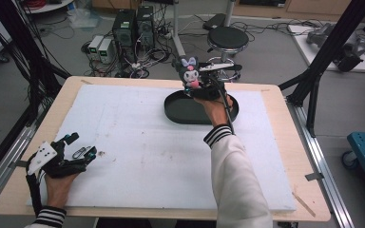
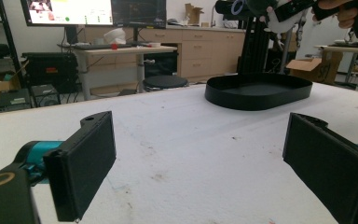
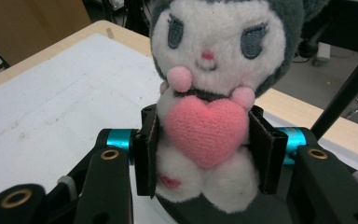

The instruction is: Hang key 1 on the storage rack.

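1. Plush doll (image 1: 190, 72) with a white face, grey hood and pink knitted heart sits upright in the right claw (image 1: 196, 86), its face turned back toward the person.
2. In the right gripper view the two black pads press the doll (image 3: 205, 121) at its waist, one on each side of the heart, so the right claw (image 3: 205, 149) is clamped on it at a middling width.
3. That claw holds the doll above the near left part of a black oval tray (image 1: 180, 114); the tray's dark rim (image 3: 214, 214) shows just under the doll's feet, though I cannot tell whether they touch it.
4. Tray rests on the white pad (image 1: 138, 142) that covers the wooden counter (image 1: 290, 142), toward its far side.
5. Left claw (image 1: 83, 147) lies low near the front left corner of the pad, well apart from the tray.
6. Its jaws stand wide with nothing between them; in the left gripper view only bare white pad (image 2: 177, 154) lies between the left claw's (image 2: 196, 163) fingers, with the tray (image 2: 256, 91) farther off.
7. A sleeve (image 1: 233, 180) in white with a striped cuff reaches up to the right claw.
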Demonstrator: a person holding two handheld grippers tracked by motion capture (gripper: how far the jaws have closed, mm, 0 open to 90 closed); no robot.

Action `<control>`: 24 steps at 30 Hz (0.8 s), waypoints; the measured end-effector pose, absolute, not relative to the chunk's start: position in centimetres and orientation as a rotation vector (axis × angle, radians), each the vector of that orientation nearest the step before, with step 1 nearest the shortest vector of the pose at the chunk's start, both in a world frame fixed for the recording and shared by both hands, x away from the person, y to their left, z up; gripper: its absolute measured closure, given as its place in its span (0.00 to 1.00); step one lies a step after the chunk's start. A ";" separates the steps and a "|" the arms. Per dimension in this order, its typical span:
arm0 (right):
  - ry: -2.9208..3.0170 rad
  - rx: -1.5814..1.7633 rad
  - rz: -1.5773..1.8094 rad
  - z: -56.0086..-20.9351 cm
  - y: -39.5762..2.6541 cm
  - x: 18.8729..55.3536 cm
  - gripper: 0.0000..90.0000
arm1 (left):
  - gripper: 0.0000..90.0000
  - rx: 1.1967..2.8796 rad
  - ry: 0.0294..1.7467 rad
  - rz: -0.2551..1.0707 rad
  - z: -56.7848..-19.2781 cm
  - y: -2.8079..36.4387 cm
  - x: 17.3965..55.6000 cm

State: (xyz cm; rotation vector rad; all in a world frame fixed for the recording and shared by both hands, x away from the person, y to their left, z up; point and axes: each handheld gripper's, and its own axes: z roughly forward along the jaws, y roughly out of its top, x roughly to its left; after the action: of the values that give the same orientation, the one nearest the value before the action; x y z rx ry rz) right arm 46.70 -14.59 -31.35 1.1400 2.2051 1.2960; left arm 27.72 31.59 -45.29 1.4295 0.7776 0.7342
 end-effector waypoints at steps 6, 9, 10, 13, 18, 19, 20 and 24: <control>2.238 1.152 1.254 -31.6 -14.9 46.8 0.58 | 0.11 1.431 0.777 0.733 -45.3 31.6 27.7; 2.256 1.141 1.234 -31.7 -14.9 46.8 0.58 | 0.11 1.431 0.779 0.733 -45.3 31.6 27.7; 2.260 1.139 1.220 -31.7 -14.9 46.8 0.58 | 0.11 1.429 0.779 0.734 -45.3 31.6 27.7; 2.282 1.126 1.194 -31.9 -14.7 46.8 0.58 | 0.11 1.428 0.779 0.733 -45.3 31.6 27.7; 2.313 1.126 1.139 -32.6 -14.5 46.9 0.58 | 0.11 1.430 0.777 0.734 -45.3 31.6 27.7; 2.317 1.129 1.134 -32.8 -14.5 47.0 0.58 | 0.11 1.430 0.777 0.734 -45.3 31.6 27.7; 2.320 1.136 1.131 -33.0 -14.5 47.0 0.58 | 0.11 1.434 0.775 0.736 -45.3 31.6 27.7; 2.333 1.139 1.109 -33.5 -14.4 47.3 0.58 | 0.11 1.430 0.778 0.733 -45.3 31.6 27.7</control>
State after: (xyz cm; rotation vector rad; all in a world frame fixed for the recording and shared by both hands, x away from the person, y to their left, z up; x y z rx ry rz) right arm 47.31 -14.41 -33.48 1.1394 2.3329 1.1085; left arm 27.70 31.60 -45.28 1.4304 0.7776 0.7325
